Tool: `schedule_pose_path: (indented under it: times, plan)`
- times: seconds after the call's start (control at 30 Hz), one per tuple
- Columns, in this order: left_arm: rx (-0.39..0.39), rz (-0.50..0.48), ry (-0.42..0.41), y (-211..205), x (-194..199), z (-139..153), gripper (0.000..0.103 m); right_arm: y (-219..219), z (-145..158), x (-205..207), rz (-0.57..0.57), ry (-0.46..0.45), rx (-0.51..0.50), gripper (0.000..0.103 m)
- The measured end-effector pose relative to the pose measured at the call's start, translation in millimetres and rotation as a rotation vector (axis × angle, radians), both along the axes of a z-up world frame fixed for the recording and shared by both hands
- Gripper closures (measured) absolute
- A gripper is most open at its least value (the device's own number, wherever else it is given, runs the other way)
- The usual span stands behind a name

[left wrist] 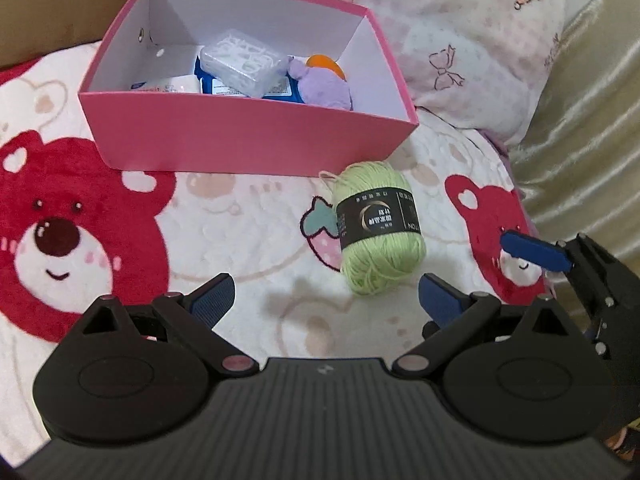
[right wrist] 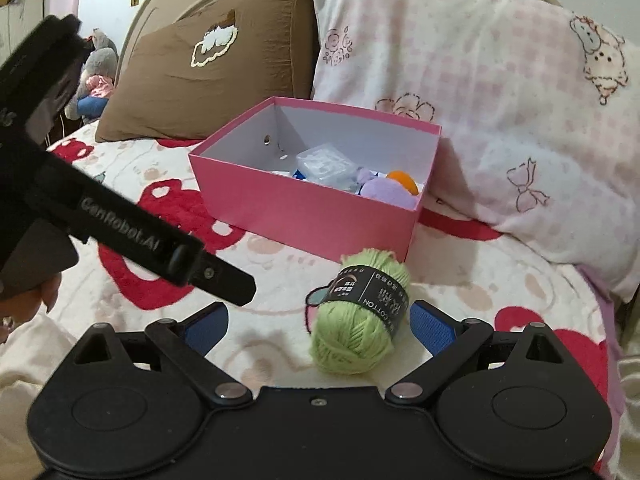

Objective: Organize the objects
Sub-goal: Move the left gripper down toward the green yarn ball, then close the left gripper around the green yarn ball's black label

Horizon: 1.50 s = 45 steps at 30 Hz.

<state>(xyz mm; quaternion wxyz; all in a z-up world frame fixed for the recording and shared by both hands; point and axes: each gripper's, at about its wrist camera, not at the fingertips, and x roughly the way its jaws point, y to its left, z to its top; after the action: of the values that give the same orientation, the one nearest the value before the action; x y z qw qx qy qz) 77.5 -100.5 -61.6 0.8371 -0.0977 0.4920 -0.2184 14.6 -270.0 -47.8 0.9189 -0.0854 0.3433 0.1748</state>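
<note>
A green yarn ball with a black label lies on the bear-print blanket just in front of a pink box. The box holds a clear plastic case, a blue packet, a purple soft thing and an orange thing. My left gripper is open and empty, just short of the yarn. My right gripper is open, with the yarn lying between its fingertips, nearer the right fingertip. The box stands behind it.
A pink patterned pillow lies behind and right of the box, a brown pillow to its left. The left gripper's body crosses the right wrist view at left. The right gripper's finger shows at the left wrist view's right edge.
</note>
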Motion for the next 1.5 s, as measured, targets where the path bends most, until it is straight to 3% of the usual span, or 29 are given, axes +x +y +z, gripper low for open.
schedule_pose_path:
  times: [0.37, 0.77, 0.93, 1.03, 1.07, 1.23, 1.3, 1.37, 1.5]
  plan:
    - [-0.095, 0.016, -0.027, -28.5, 22.1, -26.1, 0.005, 1.6, -44.6, 22.8, 0.033, -0.042, -0.071, 0.004]
    - [-0.077, 0.018, -0.040, -58.6, 40.7, -47.3, 0.012, -13.0, -71.4, 43.4, 0.007, 0.005, 0.034, 0.004]
    - [-0.098, 0.011, -0.013, -60.4, 48.5, -55.7, 0.030, -16.5, -82.5, 55.4, -0.004, 0.066, 0.092, 0.004]
    - [-0.210, 0.048, 0.016, -53.4, 50.1, -60.8, 0.050, -15.9, -89.9, 62.4, -0.013, 0.118, 0.099, 0.004]
    - [-0.249, 0.059, 0.038, -51.5, 50.8, -63.2, 0.051, -15.9, -91.4, 63.3, -0.014, 0.122, 0.099, 0.004]
    - [-0.237, 0.056, 0.063, -56.9, 52.5, -66.2, 0.050, -23.8, -92.5, 65.0, -0.041, 0.145, 0.147, 0.004]
    - [-0.236, 0.060, 0.092, -57.8, 55.8, -69.2, 0.043, -28.4, -91.9, 65.3, -0.063, 0.144, 0.153, 0.004]
    - [-0.221, 0.069, 0.149, -60.6, 60.0, -78.5, 0.029, -31.3, -90.2, 64.7, -0.085, 0.143, 0.148, 0.004]
    - [-0.235, 0.086, 0.127, -62.4, 54.1, -85.6, 0.030, -31.6, -88.4, 54.5, -0.102, 0.149, 0.148, 0.004]
